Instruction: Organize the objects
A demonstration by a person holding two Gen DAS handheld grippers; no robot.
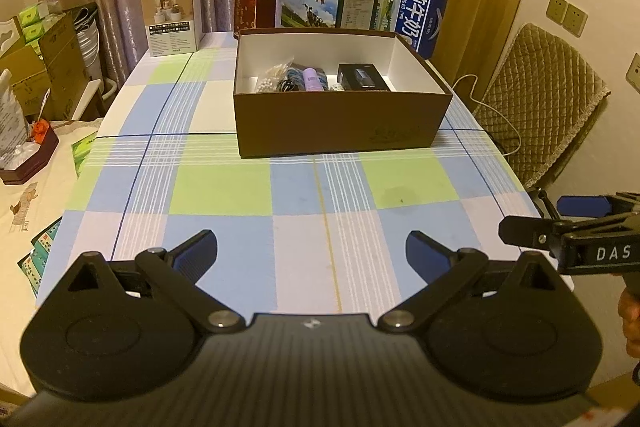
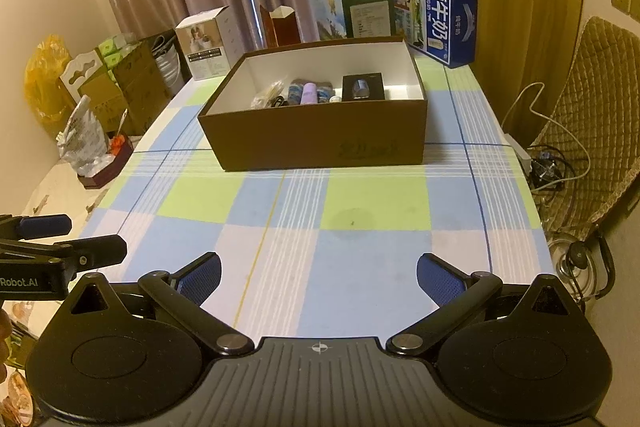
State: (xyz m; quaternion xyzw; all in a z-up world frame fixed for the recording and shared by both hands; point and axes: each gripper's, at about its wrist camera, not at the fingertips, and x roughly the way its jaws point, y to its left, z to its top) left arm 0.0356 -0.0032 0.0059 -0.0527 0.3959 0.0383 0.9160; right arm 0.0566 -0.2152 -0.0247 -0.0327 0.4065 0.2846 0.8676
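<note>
Both grippers hover low over the checked counter (image 1: 224, 187), jaws spread wide and holding nothing: left gripper (image 1: 311, 251), right gripper (image 2: 319, 277). Ahead of the jaws lies bare cloth. Beyond it, centred, sits a brown open box (image 1: 340, 123), white inside, holding a lilac tube (image 1: 313, 79), a black case (image 1: 362, 77) and bagged bits. Cartons (image 1: 420, 11) line the far edge.

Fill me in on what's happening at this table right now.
A person holds a pair of tongs in each hand over a checked tablecloth. Both the left tongs and the right tongs are open and hold nothing, hovering near the table's front edge. Ahead sits an open brown box that already contains small items: a black case, a lilac bottle and some bagged bits. Nothing is being handled at this moment.
</note>
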